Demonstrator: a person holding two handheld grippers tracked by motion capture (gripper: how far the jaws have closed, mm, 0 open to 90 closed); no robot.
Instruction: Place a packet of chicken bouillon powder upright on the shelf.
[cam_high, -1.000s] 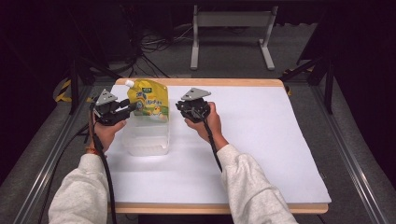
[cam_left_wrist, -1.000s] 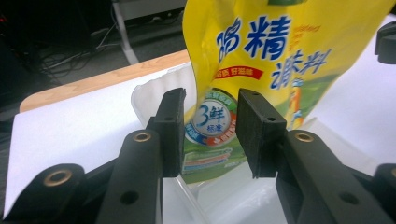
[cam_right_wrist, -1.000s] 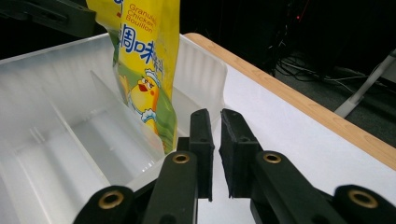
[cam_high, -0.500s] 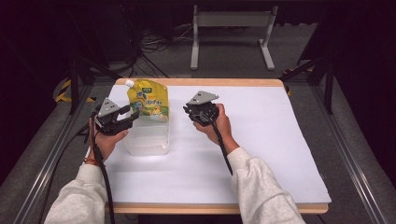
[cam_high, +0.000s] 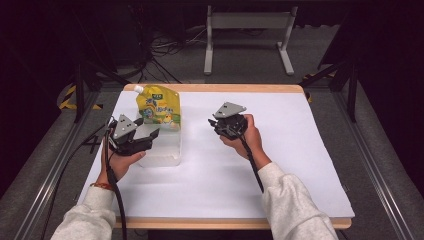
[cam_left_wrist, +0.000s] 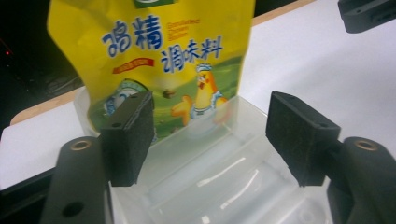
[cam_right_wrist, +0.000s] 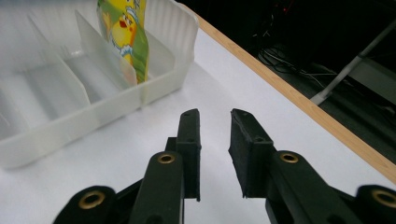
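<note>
The glossy yellow stand-up pouch (cam_high: 159, 106) with a white corner spout is being kept upright in the far compartment of the clear ribbed plastic divider tray (cam_high: 167, 152) on the white-covered table (cam_high: 300, 165). Since 0.5 s ago, the left gripper (cam_high: 148, 135) is being drawn back from it, jaws wide apart. The right gripper (cam_high: 216, 125) is being held beside the tray, its 2 jaws narrowly apart.

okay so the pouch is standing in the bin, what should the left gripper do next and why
Probably ease the left gripper forward toward the pouch. Its fingers are open and empty, aimed at the pouch standing at the far end of the bin, not yet around it.
</note>
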